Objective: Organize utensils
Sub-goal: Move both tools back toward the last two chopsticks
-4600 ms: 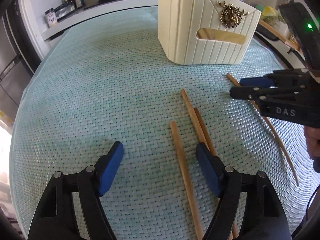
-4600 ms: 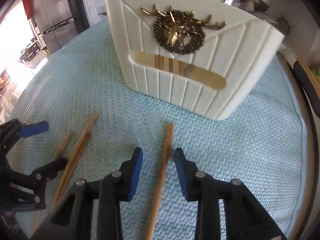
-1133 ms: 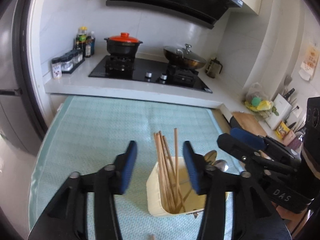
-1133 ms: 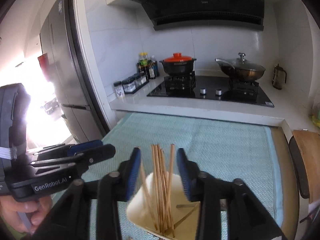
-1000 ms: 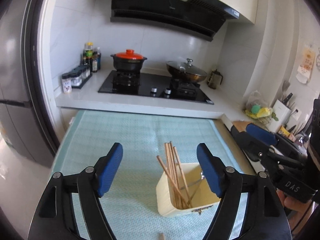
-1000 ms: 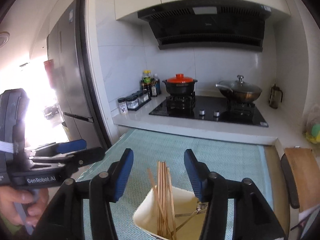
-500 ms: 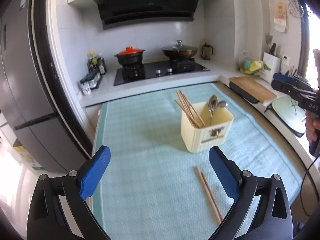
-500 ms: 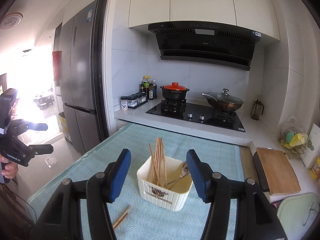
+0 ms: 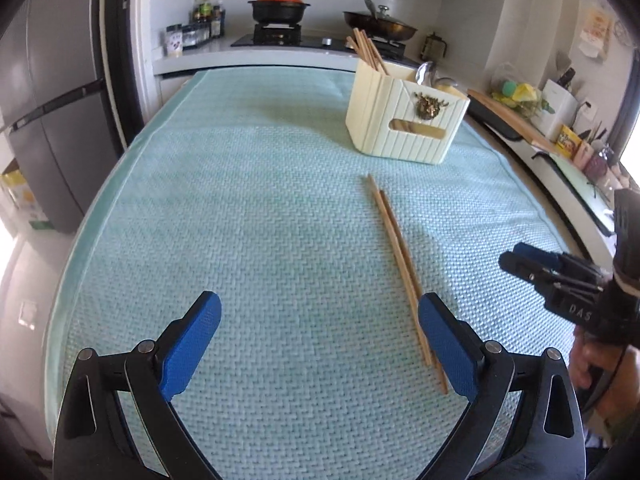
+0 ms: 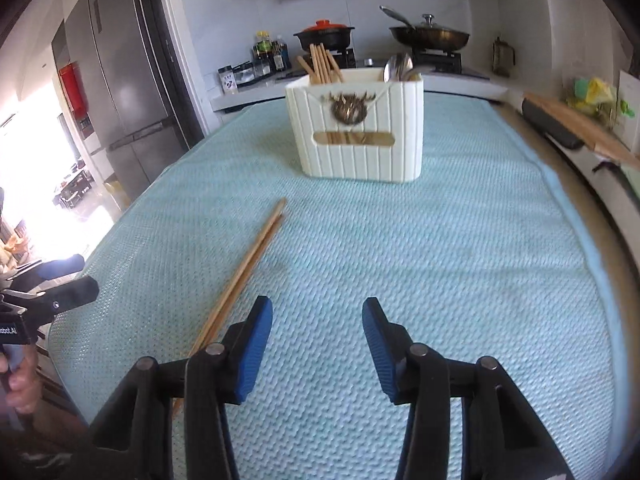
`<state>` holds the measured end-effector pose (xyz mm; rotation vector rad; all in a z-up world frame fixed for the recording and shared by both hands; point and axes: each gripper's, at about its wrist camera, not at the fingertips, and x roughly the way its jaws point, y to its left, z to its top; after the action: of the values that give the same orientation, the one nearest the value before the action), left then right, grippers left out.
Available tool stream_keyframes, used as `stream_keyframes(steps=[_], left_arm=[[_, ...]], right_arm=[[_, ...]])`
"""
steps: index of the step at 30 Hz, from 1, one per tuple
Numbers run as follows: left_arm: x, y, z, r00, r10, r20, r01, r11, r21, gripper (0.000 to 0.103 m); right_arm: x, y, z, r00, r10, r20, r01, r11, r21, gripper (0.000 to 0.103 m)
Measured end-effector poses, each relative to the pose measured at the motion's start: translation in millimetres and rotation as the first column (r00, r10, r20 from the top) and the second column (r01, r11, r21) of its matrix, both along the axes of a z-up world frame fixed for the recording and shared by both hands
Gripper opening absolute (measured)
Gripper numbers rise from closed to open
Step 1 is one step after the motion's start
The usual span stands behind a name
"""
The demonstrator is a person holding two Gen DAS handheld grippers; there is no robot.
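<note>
Two wooden chopsticks lie side by side on the teal woven mat. Behind them stands a cream utensil holder with a brass deer emblem, holding several chopsticks and spoons. My left gripper hangs wide open above the mat, its right pad close to the near ends of the pair. My right gripper is open with nothing between its jaws, which are closing; the pair lies just left of its left pad. Each gripper also shows at the edge of the other's view.
A counter with a stove, a red-lidded pot and a wok runs behind the table. A grey fridge stands at the left. A wooden cutting board and clutter line the right counter. A hand holds the right gripper.
Both grippers have dropped from high above the holder down close to the mat, toward the two loose chopsticks. The left jaws spread wider; the right jaws narrowed slightly.
</note>
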<state>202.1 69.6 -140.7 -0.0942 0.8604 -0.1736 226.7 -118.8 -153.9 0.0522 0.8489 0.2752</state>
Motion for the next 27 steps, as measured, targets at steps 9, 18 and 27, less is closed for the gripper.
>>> stream_keyframes(steps=[9,18,27], left_arm=[[13.6,7.9,-12.1,1.0,0.024,-0.012,-0.025,0.998,-0.062,0.099],[69.8,-48.3,-32.1,0.993,-0.103,-0.053,0.104,0.994,0.021,0.099],[100.1,-64.8,-54.7,0.993,-0.087,-0.083,0.099,0.984,0.148,0.099]], right_arm=[[2.1,30.5,-14.3,0.998,0.055,-0.025,-0.055,0.998,-0.024,0.038],[-11.6,6.8,-22.0,0.999,-0.035,-0.004,0.035,0.998,-0.051,0.038],[-21.3,-17.9,-21.4,0.996,-0.089,-0.006,0.089,0.995,-0.047,0.038]])
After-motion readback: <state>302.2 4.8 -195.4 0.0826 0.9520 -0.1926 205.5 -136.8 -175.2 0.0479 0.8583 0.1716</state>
